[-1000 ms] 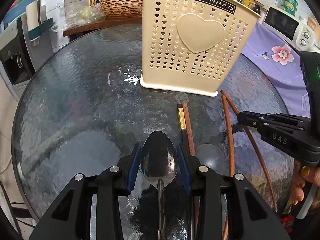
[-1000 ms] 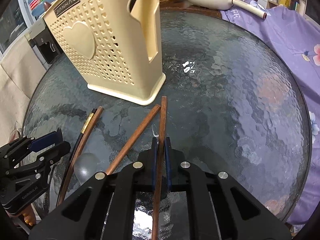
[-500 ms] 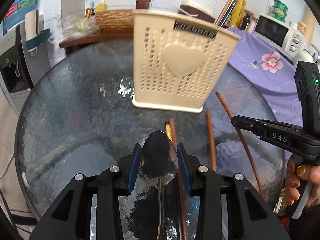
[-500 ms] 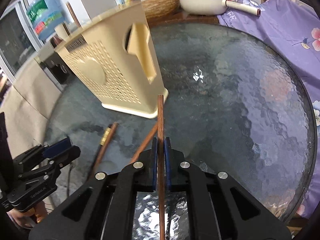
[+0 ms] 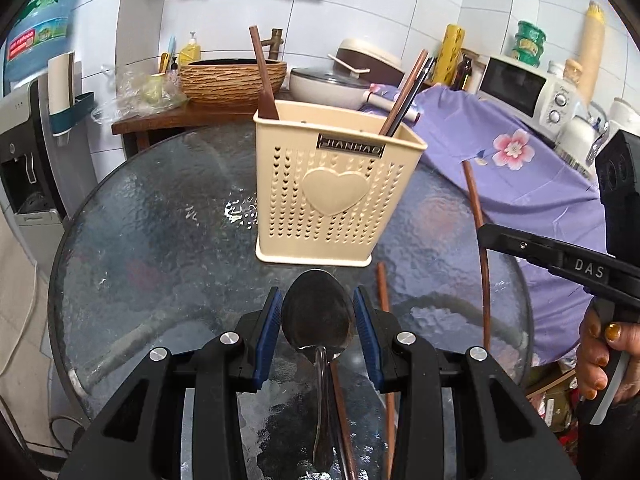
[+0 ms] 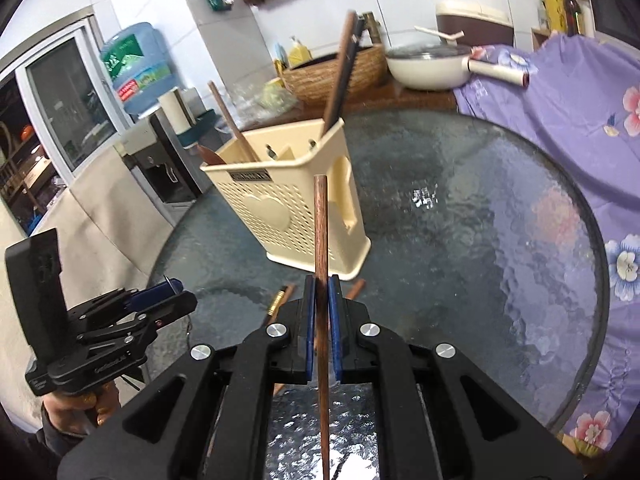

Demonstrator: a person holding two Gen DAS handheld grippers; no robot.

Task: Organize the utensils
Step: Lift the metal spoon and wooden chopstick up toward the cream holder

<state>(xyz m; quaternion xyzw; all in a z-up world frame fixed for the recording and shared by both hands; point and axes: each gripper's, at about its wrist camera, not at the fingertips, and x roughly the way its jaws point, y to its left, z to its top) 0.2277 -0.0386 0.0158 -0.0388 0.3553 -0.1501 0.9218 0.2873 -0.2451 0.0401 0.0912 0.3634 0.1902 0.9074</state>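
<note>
Both grippers have risen: right gripper (image 6: 322, 312) clamps a brown wooden chopstick (image 6: 321, 232), left gripper (image 5: 318, 332) a steel spoon (image 5: 318, 316), both pointing lengthwise toward the cream perforated holder (image 5: 332, 184) just ahead.

Left gripper (image 5: 318, 320) grips spoon (image 5: 318, 314) before holder (image 5: 334, 188).
</note>
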